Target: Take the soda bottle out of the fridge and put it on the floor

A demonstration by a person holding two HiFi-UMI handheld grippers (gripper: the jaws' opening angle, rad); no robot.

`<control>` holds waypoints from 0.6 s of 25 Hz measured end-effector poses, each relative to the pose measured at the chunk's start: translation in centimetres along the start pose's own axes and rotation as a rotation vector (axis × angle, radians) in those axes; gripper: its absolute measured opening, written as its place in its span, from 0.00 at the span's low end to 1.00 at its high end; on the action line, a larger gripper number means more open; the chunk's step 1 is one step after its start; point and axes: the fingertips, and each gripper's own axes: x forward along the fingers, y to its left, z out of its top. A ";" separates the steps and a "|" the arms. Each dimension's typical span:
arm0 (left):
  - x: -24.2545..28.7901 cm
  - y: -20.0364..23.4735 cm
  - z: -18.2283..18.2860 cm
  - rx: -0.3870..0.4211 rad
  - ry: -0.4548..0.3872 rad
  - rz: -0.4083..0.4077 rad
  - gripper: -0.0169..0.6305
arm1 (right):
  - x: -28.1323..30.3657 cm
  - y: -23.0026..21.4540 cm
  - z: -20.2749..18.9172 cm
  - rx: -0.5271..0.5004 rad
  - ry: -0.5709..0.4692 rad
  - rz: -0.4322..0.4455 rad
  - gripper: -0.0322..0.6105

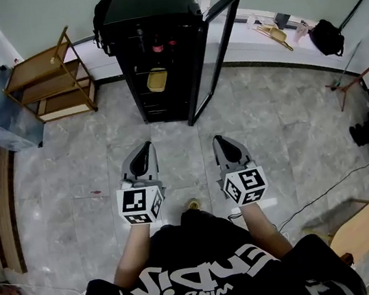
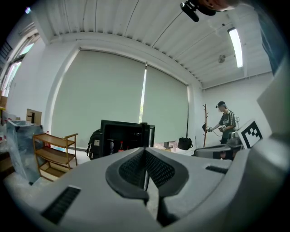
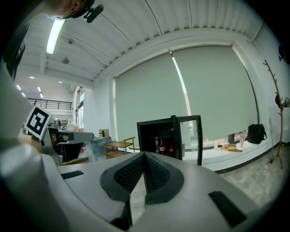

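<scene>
Jaws shut, empty on L gripper (image 1: 145, 147) & R gripper (image 1: 219, 139), side by side above floor (image 1: 285, 127), facing open fridge (image 1: 148, 6) w/ soda bottle (image 1: 157, 45) inside.

In the head view the bottles (image 1: 158, 45) on the fridge's (image 1: 148, 3) top shelf are too small to tell apart. A black bag (image 1: 103, 17) at the fridge's ten o'clock is half hidden behind it. The person (image 1: 211, 274) is cut off at six o'clock by the picture's edge
</scene>
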 end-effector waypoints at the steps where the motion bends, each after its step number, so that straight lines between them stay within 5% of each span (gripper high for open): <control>1: 0.9 0.1 0.2 -0.003 -0.002 0.004 0.04 | 0.7 -0.6 0.2 -0.001 0.000 0.004 0.09; 15: 9.6 2.9 1.8 -0.006 -0.020 -0.003 0.04 | 7.5 -4.7 1.3 0.025 -0.017 -0.007 0.09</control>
